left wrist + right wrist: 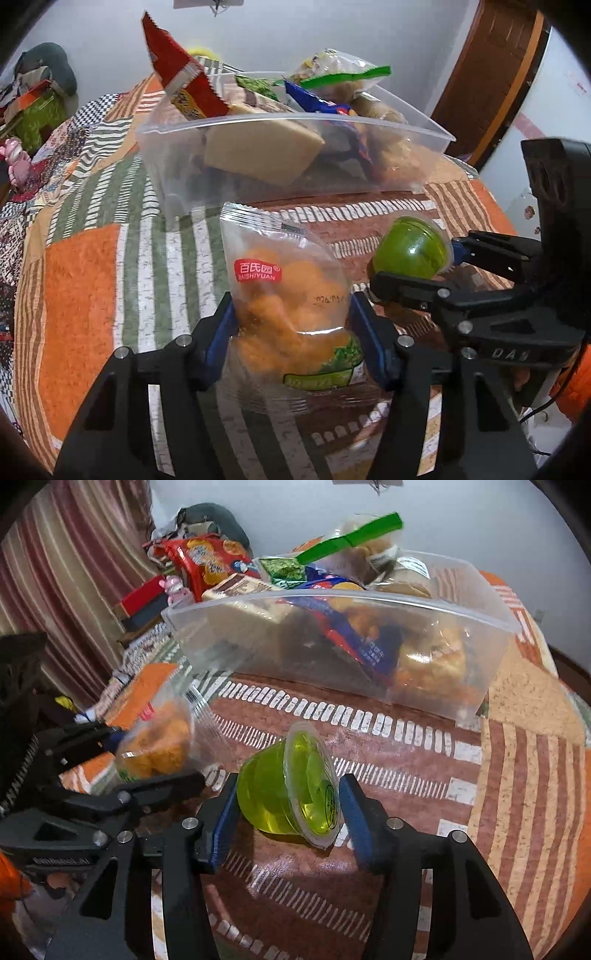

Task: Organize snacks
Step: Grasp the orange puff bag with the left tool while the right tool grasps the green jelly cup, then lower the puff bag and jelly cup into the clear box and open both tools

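Four fingers [221, 325], one orange snack bag [284, 280], one green jelly cup [291, 794], one clear bin [295, 125]

The clear snack bag [291, 295] bears a red "BAISHIYUAN" label; the claw [511, 354] reads "DAS".

The left gripper [293, 332] is made of black plastic. Each of its two fingers has a blue pad [221, 332] on the inner side, with tiny ridges. Small round silver screws [181, 340] sit on top of the black arms. The arms have holes shaped like triangles. The right gripper [286, 814] looks just the same: black arms, blue ridged pads [354, 812] and shiny silver screws [189, 823]. Raised letters show on the black side of each tool, but they are too blurry to read well. A thin black cable [535, 415] hangs near the right gripper.
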